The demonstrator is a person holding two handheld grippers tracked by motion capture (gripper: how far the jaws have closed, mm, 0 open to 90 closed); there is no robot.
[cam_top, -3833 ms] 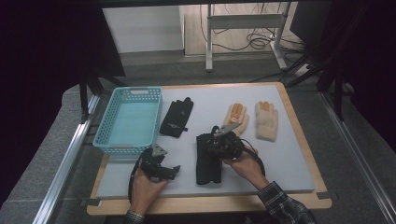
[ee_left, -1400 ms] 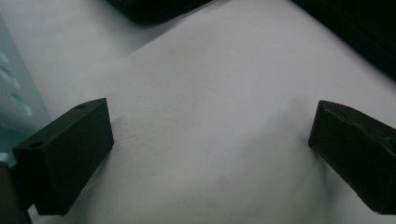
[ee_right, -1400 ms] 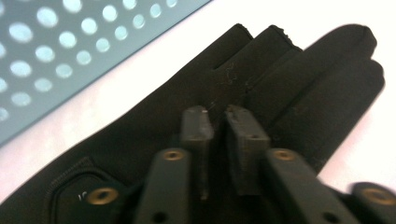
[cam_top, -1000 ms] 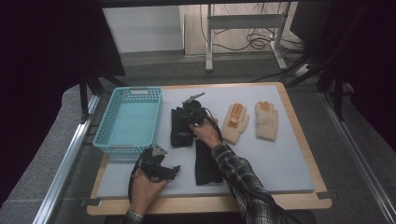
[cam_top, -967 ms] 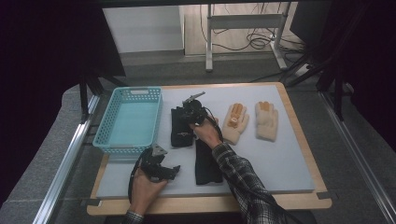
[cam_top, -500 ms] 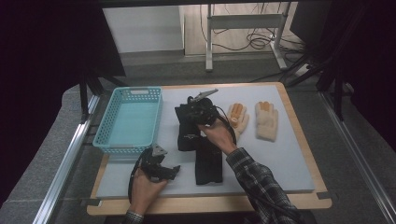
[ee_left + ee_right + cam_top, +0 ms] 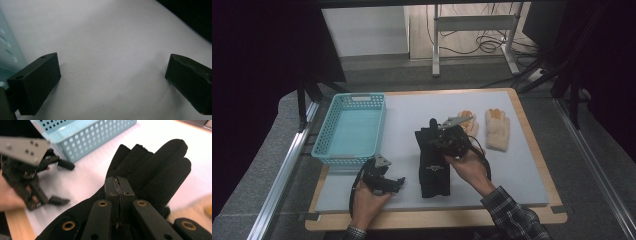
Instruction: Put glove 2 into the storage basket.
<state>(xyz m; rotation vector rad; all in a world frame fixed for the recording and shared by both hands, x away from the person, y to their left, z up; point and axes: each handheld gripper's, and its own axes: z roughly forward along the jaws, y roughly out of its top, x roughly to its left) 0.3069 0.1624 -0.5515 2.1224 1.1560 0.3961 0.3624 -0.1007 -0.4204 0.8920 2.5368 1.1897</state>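
Black glove (image 7: 150, 170) pinched, right hand-held gripper (image 7: 119, 188) view

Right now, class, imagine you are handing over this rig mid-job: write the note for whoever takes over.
Left gripper: open, holding nothing, low over the white mat beside the blue basket.
Right gripper: jaws shut, apparently pinching the black glove near its cuff.
That glove is over the second black glove on the mat.
The two tan gloves lie side by side at the far right.
Nothing is in the basket.
Left to do, probably: set the black pair down together, then move the gloves to the basket.
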